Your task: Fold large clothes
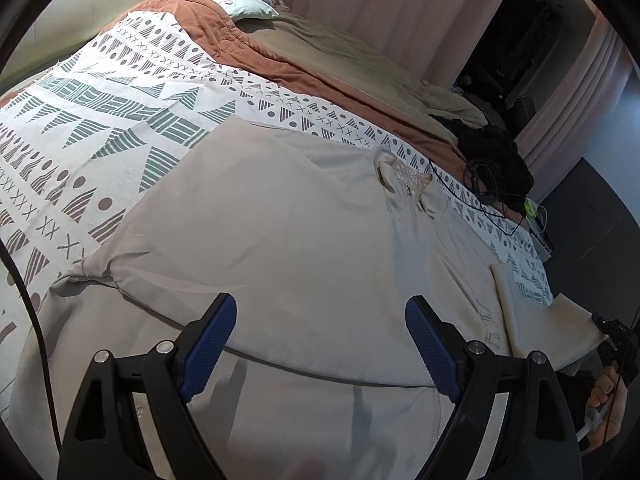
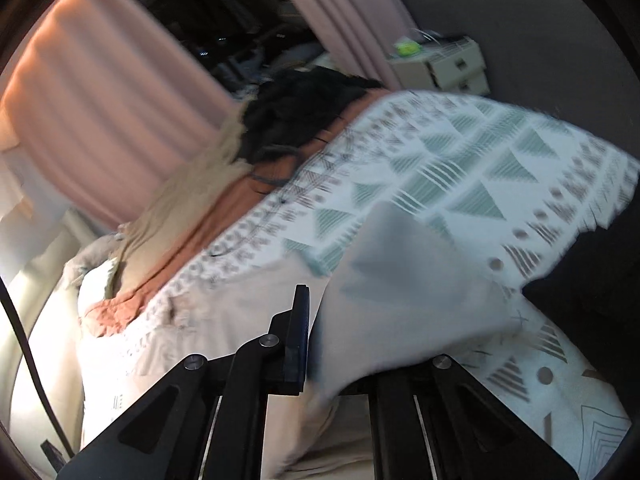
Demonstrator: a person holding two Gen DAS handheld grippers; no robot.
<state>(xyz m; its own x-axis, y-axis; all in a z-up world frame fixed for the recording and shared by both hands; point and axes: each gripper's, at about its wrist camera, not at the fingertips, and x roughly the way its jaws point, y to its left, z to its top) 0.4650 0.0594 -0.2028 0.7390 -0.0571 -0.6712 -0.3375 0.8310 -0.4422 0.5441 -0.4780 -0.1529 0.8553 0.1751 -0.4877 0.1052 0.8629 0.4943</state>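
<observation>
Beige cotton lying across the near half of the patterned bedspread (image 1: 120,92), with the shirt (image 1: 280,232) spread mostly flat, collar and printed tag (image 1: 404,184) pointing toward the far right. Going left to right: bunching into a twist at the left sleeve (image 1: 92,276), smoothing out through the wide middle, creasing softly past the collar, ending at a right sleeve lifted off the bed (image 1: 568,328). Looking like thin, limp fabric, likely sagging wherever unsupported.

Hovering above the near hem, the left gripper (image 1: 320,344) with jaws spread wide and nothing between the blue pads (image 1: 210,344). Over on the right, the right gripper (image 2: 316,336) pinching a flap of the shirt (image 2: 400,300), jaws closed down on the cloth, the fabric draping over and hiding the right finger; much blur in the right wrist view, suggesting fast motion.

Judging the step in hand: folding the right sleeve or side inward across the body. Next move probably calling for carrying that flap leftward over the middle, laying it down flat, then releasing; afterwards untwisting the left sleeve before folding it likewise. Risking a dragged, wrinkled body if pulling too hard, with the left gripper pinning nothing.

Beyond, far right, a dark pile of clothes (image 1: 492,152) and cables (image 1: 480,196) sitting clear of the shirt.
</observation>
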